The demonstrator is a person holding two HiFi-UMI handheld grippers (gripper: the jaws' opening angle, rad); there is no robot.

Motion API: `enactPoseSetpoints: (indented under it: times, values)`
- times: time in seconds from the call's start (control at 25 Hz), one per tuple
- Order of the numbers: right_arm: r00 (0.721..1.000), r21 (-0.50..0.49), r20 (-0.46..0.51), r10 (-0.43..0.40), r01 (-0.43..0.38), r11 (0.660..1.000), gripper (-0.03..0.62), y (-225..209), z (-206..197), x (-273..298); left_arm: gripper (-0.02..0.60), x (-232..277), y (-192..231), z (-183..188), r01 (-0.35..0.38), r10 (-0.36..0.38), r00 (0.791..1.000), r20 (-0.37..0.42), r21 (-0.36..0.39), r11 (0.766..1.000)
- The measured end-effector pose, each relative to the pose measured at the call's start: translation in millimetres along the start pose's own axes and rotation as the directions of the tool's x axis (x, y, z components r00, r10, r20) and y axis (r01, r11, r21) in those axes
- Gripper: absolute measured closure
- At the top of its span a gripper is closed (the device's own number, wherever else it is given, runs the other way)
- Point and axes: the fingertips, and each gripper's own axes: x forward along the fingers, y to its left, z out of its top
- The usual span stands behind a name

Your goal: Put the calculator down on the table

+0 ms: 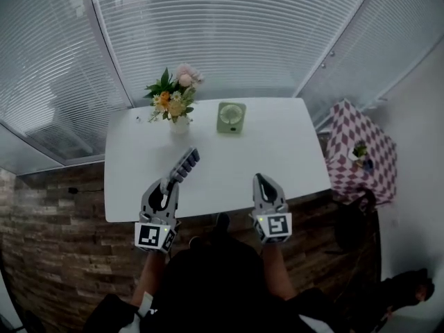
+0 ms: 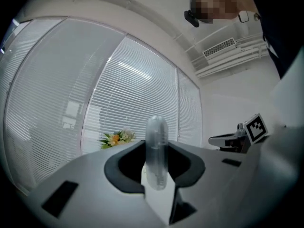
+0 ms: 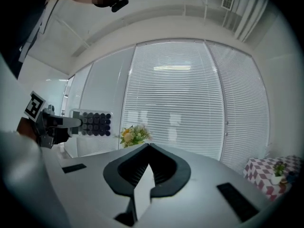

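A grey calculator with dark round keys sticks out forward over the near left part of the white table, held above it. My left gripper is shut on its near end. In the left gripper view the calculator shows edge-on, upright between the jaws. In the right gripper view the calculator faces the camera at the left, keys showing. My right gripper hangs over the table's near edge at the right, jaws shut with nothing between them.
A white vase of flowers and a small green clock-like device stand at the table's far side. A side table with a checked cloth is to the right. Windows with blinds lie beyond the table.
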Motion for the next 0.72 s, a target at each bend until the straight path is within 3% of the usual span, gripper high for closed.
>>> enactPoseSetpoints:
  times: [0.48,0.72]
  values:
    - [1.000,0.026,-0.002,0.015,-0.015,1.000,0.588,-48.5,-2.0,57.4,0.482,70.2,-0.4,9.1,-0.020,0.022,1.000,-0.021,0.090,0.996]
    - [0.999,0.033,-0.003,0.039,-0.039,0.999,0.588,-54.4,-7.1,72.5,0.482,88.0,5.8,4.5,-0.001,0.001,1.000,0.001,-0.046,0.999]
